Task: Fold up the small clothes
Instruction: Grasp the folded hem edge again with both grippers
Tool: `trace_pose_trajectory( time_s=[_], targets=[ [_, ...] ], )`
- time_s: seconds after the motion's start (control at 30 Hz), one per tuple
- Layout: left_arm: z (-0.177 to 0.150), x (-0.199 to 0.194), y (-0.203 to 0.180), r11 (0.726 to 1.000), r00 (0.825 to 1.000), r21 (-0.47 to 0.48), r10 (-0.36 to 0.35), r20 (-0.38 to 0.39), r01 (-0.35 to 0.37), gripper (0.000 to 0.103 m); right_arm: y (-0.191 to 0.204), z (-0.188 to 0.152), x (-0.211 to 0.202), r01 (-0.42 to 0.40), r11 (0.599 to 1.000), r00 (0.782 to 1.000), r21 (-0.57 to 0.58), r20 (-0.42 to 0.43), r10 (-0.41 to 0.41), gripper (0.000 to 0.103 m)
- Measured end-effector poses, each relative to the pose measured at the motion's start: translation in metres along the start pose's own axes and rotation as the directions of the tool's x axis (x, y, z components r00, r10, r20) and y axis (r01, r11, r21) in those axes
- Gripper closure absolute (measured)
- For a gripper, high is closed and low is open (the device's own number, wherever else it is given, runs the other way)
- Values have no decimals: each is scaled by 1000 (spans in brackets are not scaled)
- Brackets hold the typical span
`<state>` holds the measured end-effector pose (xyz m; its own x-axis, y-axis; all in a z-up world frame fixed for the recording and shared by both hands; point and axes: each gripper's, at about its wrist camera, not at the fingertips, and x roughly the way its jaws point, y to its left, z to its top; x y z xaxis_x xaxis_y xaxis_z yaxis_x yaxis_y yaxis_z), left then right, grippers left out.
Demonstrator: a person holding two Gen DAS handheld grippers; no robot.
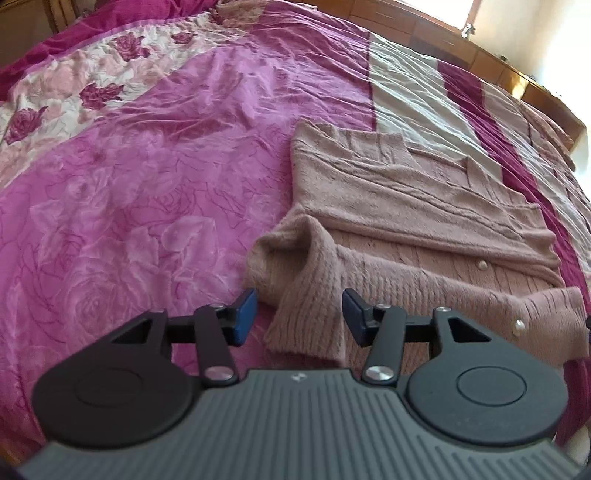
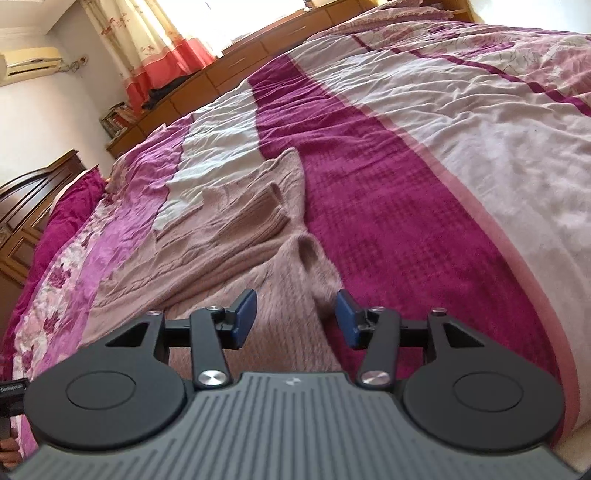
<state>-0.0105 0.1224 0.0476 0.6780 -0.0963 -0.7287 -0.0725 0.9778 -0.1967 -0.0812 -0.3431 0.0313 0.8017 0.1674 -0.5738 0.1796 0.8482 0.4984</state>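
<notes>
Left wrist view. The bedspread (image 1: 140, 177) fills the left and centre of the frame: magenta with a rose pattern, and a paler floral band at the upper left. A pink knit cardigan (image 1: 406, 206) lies flat on the bed in the centre right of the frame, folded over on itself, with pearl-like buttons (image 1: 520, 325) showing at its lower right. A folded ribbed edge of the cardigan, with a rounded fold at its upper left, runs down toward the lower centre. The left gripper (image 1: 299, 317) sits at the bottom centre; its jaws stand moderately apart, with the ribbed edge lying between them and neither blue pad (image 1: 245, 314) pressing on it. At the upper right, cream and dark magenta stripes of the bedspread run to a wooden cabinet (image 1: 436, 33).

Right wrist view. A wooden headboard (image 2: 33, 199) sits at the far left, an air conditioner (image 2: 29, 61) at the upper left, and a curtain (image 2: 155, 44) to its right above a low wooden cabinet. The cardigan (image 2: 207, 236) lies in the centre left of the frame. The right gripper (image 2: 297, 319) is at the bottom centre, jaws moderately apart; a ribbed strip of the cardigan runs between them without being pinched. A broad dark magenta stripe and a cream area of the bedspread (image 2: 461, 166) fill the right.
</notes>
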Motion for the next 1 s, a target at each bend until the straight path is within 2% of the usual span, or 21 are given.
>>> trace_pose_trajectory(
  time_s=[0.33, 0.7, 0.77, 0.8, 0.83, 0.9, 1.0],
  targets=[
    [-1, 13, -13, 997, 997, 32, -77, 6, 77, 51, 12, -8, 8, -5, 998, 999, -55, -41, 3, 47],
    [-4, 31, -20, 997, 997, 41, -70, -14, 70, 52, 16, -14, 27, 4, 995, 997, -99, -70, -11, 47],
    [-4, 32, -20, 997, 998, 42, -68, -17, 69, 52, 19, -15, 28, 13, 991, 997, -130, -69, -22, 54],
    [-4, 32, -21, 996, 997, 49, -69, -18, 70, 56, 21, -16, 28, 13, 989, 997, -144, -74, -24, 62],
    [-4, 32, -21, 996, 997, 59, -69, -20, 70, 61, 23, -16, 29, 12, 989, 996, -150, -81, -25, 65],
    [-5, 30, -21, 996, 998, 67, -61, -18, 62, 80, 26, -16, 29, 11, 986, 995, -164, -98, -27, 77],
    [-3, 25, -13, 995, 996, 26, -92, -15, 92, 87, 31, -15, 25, 5, 983, 995, -182, -98, -23, 84]
  ],
)
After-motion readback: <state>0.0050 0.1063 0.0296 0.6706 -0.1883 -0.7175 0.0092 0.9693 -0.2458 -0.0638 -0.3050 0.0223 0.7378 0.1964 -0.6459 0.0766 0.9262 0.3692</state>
